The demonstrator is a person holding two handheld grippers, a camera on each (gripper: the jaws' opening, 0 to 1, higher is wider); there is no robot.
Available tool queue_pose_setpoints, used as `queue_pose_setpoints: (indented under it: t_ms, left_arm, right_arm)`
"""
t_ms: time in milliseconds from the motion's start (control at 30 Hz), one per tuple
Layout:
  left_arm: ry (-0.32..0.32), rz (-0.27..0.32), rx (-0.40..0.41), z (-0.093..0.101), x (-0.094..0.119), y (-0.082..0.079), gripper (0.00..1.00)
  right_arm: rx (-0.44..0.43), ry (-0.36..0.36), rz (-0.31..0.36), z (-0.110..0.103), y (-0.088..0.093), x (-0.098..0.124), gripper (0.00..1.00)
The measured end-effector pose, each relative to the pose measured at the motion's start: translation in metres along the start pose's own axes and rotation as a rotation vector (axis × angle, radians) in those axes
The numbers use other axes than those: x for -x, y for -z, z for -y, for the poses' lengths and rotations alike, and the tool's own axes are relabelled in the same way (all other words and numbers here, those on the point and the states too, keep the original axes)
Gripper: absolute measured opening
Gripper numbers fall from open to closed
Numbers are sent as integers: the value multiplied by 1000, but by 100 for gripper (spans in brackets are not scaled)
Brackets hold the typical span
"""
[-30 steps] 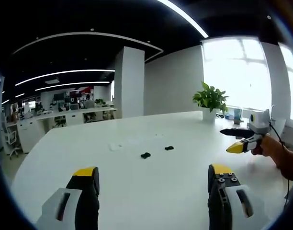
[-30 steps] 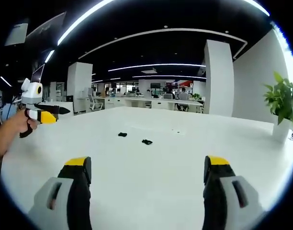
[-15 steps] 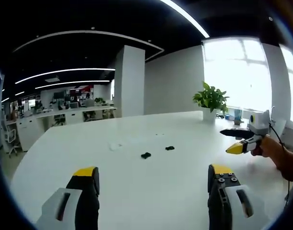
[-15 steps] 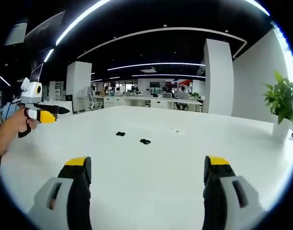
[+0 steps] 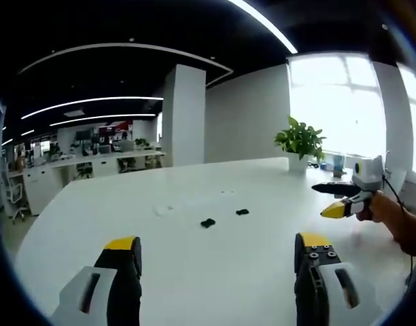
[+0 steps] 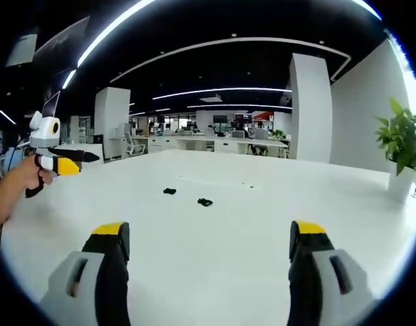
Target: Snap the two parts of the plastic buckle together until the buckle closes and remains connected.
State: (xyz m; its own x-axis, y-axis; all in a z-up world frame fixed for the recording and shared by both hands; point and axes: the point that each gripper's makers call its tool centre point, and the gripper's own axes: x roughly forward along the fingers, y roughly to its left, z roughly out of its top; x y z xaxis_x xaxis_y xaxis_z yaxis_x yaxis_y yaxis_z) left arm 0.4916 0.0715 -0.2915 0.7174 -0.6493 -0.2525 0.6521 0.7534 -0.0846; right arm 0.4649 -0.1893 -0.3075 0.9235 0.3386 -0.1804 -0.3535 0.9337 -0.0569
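Your left gripper (image 5: pixel 216 250) and right gripper (image 6: pixel 209 238) hang over the near edge of the white counter (image 5: pixel 194 272), jaws spread wide and empty. The two buckle halves, one (image 5: pixel 208 222) just beside the other (image 5: pixel 243 212) but apart, lie out toward the counter's middle. In the past second almost nothing has shifted beyond a slight drift of your hands, so the approach has barely begun and both grasps remain ahead.

Two small black buckle parts (image 5: pixel 208 222) (image 5: pixel 242 212) lie apart, unjoined, near each other on the white table (image 5: pixel 215 272).
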Motion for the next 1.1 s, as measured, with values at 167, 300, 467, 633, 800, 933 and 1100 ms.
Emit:
queue_pose_setpoints:
  t_ms: [167, 300, 467, 633, 800, 933, 1100]
  left_arm:
    - [0, -10, 3, -2, -3, 3, 95]
    - [-2, -13, 3, -4, -4, 2, 95]
    - [-2, -7, 1, -5, -4, -1, 95]
    - [-1, -8, 1, -5, -4, -1, 95]
    - [-2, -12, 3, -7, -6, -1, 95]
    - [-2, -16, 3, -8, -9, -3, 95]
    - [0, -14, -1, -7, -13, -6, 95]
  right_arm:
    - [2, -9, -10, -2, 3, -3, 100]
    - [1, -8, -10, 0, 2, -4, 100]
    - [6, -5, -8, 1, -2, -6, 100]
    - [4, -2, -11, 1, 0, -6, 100]
    - [4, -6, -18, 2, 1, -7, 100]
    - [3, -7, -17, 4, -2, -9, 100]
    - [6, -9, -14, 7, -5, -12, 100]
